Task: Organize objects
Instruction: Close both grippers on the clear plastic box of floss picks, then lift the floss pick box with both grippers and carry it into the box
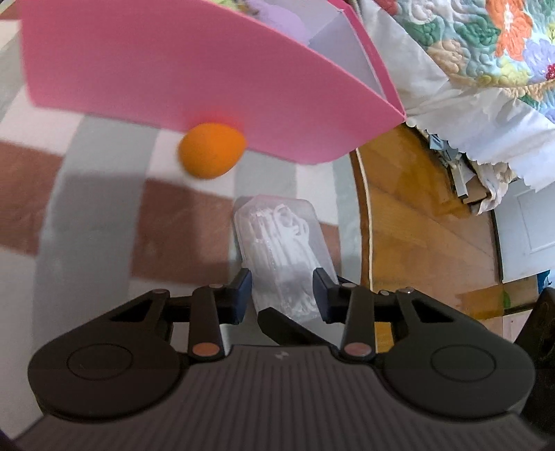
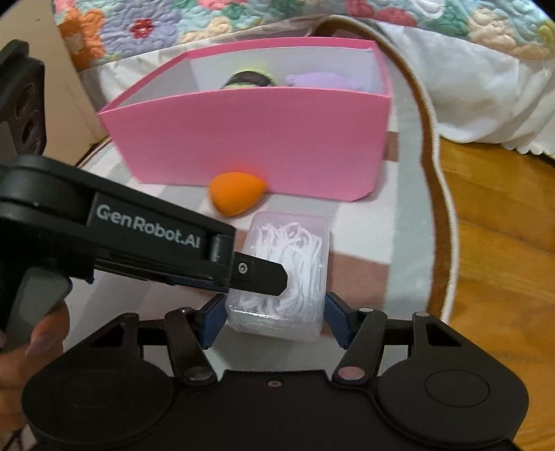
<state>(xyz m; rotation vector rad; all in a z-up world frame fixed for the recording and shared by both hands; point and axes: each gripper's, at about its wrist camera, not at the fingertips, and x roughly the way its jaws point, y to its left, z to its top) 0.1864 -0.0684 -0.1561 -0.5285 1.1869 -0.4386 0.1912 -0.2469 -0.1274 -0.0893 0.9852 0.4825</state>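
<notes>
Checked rug (image 2: 381, 277) on a wooden floor (image 2: 503, 225), quilted bedding (image 2: 468, 31) behind. Clear plastic case (image 2: 288, 263) of white floss picks lies on the rug, just in front of the pink box (image 2: 249, 138), well apart from no other loose item but 1 orange sponge (image 2: 236, 196) touching the box's front wall. 2 grippers converge on the case: right gripper (image 2: 274, 317) straddles its near end, blue pads at either side, seemingly pressing the walls; left gripper (image 1: 282, 295) comes in from the side, its pads flanking the case, contact not certain. Judgement: a 2-handed lift, steadying a slippery case for the box. Box already holds a purple item (image 2: 319, 81).
</notes>
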